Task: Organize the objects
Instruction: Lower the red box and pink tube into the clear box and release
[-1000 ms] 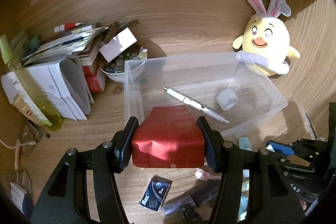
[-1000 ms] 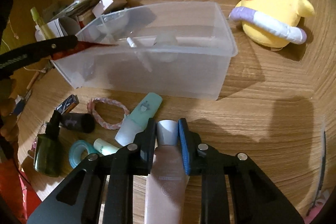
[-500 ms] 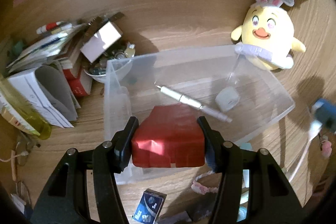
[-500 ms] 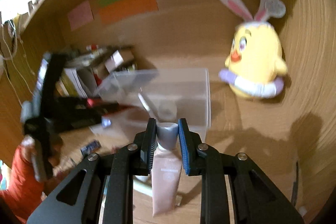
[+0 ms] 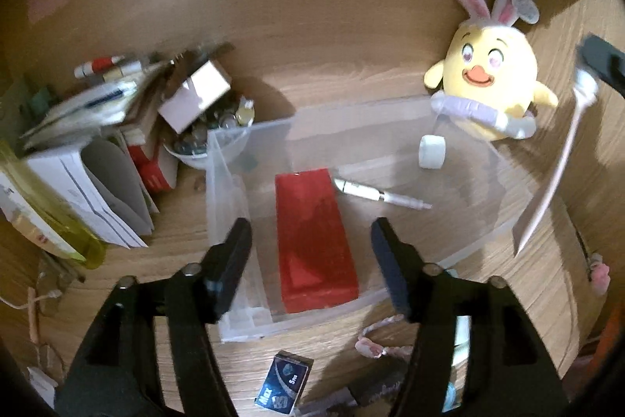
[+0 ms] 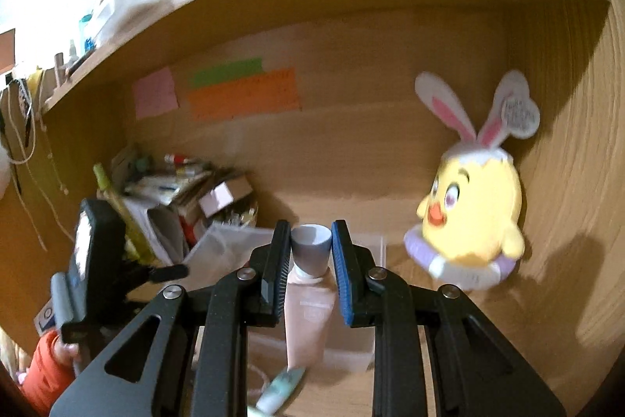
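Note:
A clear plastic bin (image 5: 230, 206) sits on the wooden desk. Inside it lie a red box (image 5: 312, 241), a white pen (image 5: 383, 198) and a small white roll (image 5: 431, 151). My left gripper (image 5: 310, 260) is open and empty above the bin's near end, with the red box lying free below it. My right gripper (image 6: 311, 253) is shut on a pale pink tube (image 6: 308, 323) by its grey cap (image 6: 310, 249), held high in the air. The tube (image 5: 547, 190) also shows at the right of the left wrist view, hanging over the bin's right end.
A yellow chick plush with bunny ears (image 5: 488, 85) sits behind the bin at right. A pile of papers, boxes and a bowl of small items (image 5: 117, 143) crowds the left. A blue card box (image 5: 285, 383), a pink cord (image 5: 375, 342) and other small items lie in front.
My left gripper opened and let the red box drop into the bin. My right gripper lifted the pink tube off the desk and carried it up toward the bin.

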`<state>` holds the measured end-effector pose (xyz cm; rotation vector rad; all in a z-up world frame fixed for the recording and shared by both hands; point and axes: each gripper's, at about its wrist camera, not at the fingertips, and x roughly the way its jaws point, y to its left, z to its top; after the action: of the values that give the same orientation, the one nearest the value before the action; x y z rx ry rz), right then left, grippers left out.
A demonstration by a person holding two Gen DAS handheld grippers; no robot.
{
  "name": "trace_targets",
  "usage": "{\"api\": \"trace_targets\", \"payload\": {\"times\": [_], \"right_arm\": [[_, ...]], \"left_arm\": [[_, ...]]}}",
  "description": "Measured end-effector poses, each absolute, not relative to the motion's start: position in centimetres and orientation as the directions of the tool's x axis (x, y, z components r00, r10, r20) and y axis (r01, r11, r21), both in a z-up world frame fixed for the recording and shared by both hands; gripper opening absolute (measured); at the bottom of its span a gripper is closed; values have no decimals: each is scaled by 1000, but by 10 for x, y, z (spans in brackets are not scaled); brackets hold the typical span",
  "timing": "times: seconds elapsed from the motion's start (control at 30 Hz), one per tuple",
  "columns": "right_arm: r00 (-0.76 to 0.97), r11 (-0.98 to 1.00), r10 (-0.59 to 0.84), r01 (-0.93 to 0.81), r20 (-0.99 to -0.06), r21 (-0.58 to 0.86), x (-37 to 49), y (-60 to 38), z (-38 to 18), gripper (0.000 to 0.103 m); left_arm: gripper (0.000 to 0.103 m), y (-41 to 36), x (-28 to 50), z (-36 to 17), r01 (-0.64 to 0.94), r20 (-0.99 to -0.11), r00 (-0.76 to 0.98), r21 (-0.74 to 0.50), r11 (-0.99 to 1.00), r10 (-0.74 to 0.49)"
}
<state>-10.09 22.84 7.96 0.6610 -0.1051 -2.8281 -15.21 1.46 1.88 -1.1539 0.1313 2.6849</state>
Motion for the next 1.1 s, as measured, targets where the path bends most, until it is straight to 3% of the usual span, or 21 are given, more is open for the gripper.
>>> {"api": "trace_targets", "payload": {"times": [0.23,0.53,1.1], "right_arm": [[-891,-984,-176,165,-419,64,-122,227,91,19],[-856,-987,-72,134,-513,-85,-148,208,60,19],[-717,-948,-197,313,-668,-57,-184,133,-4,22]], "left_arm": [[74,6,-137,37,-225,-692,-702,-10,-974,170],[84,-3,-113,43,-189,-651,-750,42,-981,116],[93,-32,-95,17,-120,-686,-725,33,-992,65]]}}
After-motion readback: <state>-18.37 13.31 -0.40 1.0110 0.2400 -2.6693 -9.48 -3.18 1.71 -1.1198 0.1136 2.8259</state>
